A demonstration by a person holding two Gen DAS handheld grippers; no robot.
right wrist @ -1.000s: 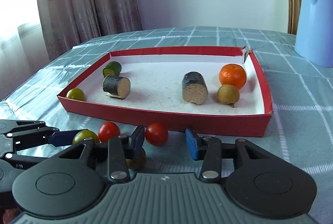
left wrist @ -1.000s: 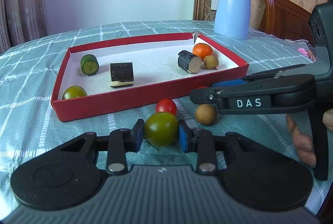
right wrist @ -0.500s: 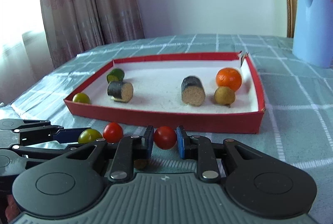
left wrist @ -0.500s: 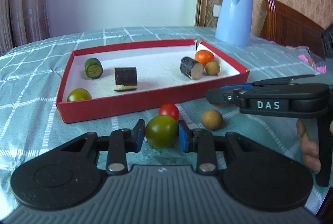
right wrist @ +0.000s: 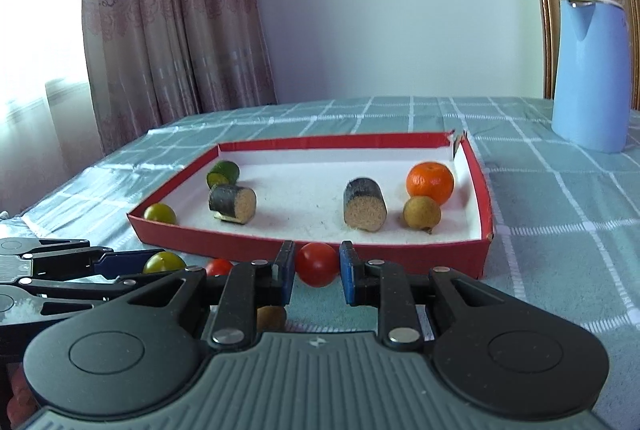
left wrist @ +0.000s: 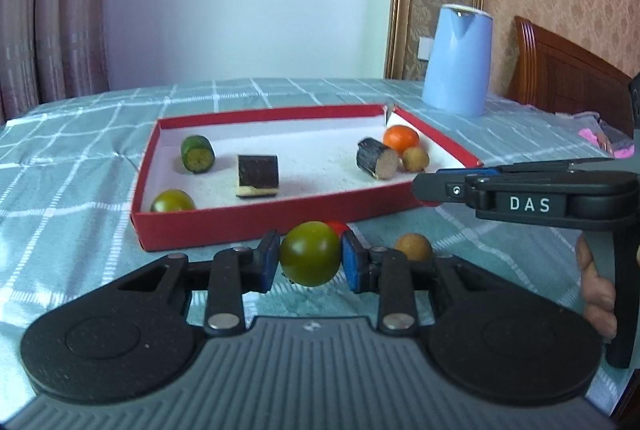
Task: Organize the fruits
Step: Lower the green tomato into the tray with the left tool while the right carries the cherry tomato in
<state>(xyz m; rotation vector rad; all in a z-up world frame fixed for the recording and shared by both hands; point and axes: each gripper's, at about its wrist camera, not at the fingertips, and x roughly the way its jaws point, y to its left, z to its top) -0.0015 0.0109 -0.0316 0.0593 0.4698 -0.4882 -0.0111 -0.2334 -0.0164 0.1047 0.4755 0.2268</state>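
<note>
We hold one fruit in each tool: the left gripper [left wrist: 310, 262] is clamped on a round olive-green tomato [left wrist: 310, 259], and the right gripper [right wrist: 317, 268] is clamped on a small round red tomato [right wrist: 316, 264]. Each fruit sits squarely between its blue pads, just short of the near wall of the shallow red cardboard tray with a white floor [right wrist: 478, 174].

To do this step well, we judge that we should raise both fruits clear of that near wall before moving forward, keep the squeeze gentle so the skins do not split, and set each down on bare floor, the green one perhaps beside the green tomato already in the tray's near left corner [left wrist: 172, 201].

A second small red tomato [right wrist: 218, 266] and a brown round longan [left wrist: 413, 247] lie on the teal checked tablecloth [right wrist: 560, 230] near the tools, not yet collected.
</note>
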